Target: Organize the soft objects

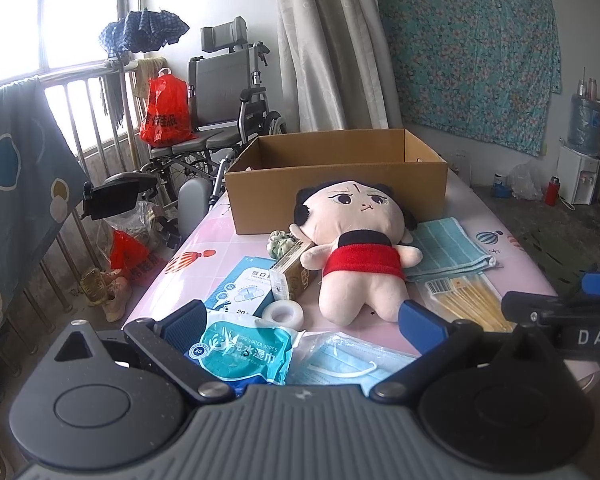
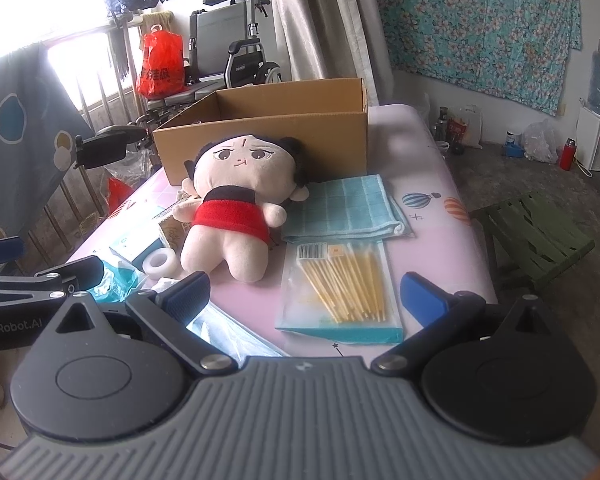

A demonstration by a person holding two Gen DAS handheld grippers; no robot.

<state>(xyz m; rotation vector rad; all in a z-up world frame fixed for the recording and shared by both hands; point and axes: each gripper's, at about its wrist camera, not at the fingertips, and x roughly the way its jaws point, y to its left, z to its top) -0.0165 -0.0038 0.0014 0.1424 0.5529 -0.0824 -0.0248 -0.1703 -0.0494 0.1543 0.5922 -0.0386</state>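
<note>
Two tongs hover at the near edge of the pink tabletop (image 2: 428, 168), both spread wide and holding nothing. Left to right across the scene: a blue plaster packet (image 1: 240, 288), a small carton (image 1: 292, 276) and a roll of clear tape (image 1: 283, 314) on the left; a wet-wipes pack (image 1: 240, 354) and a bagged face mask (image 1: 340, 360) directly beneath the left tongs (image 1: 304, 326). Then, centred, the plush doll (image 1: 360, 248), lying on its back with head far and legs near, so its long axis runs near-to-far, almost in line with the left tongs. Behind its head, touching or nearly so, an open cardboard box (image 1: 336, 184), seemingly the place for soft things. Right of the doll, a folded teal cloth (image 2: 348, 208), one plush arm resting on its left edge. Nearer, a flat pack of cotton swabs (image 2: 340, 284) sitting straight ahead of the right tongs (image 2: 304, 298).

Judged from the left wrist view, legs of the doll just beyond the left fingertips, slightly right of centre; from the right wrist view, doll ahead and to the left, beyond the left fingertip. Left tongs likely the nearer for the doll; right tongs better placed for the cloth. Nothing soft visibly in the box yet, though its floor is hidden.
</note>
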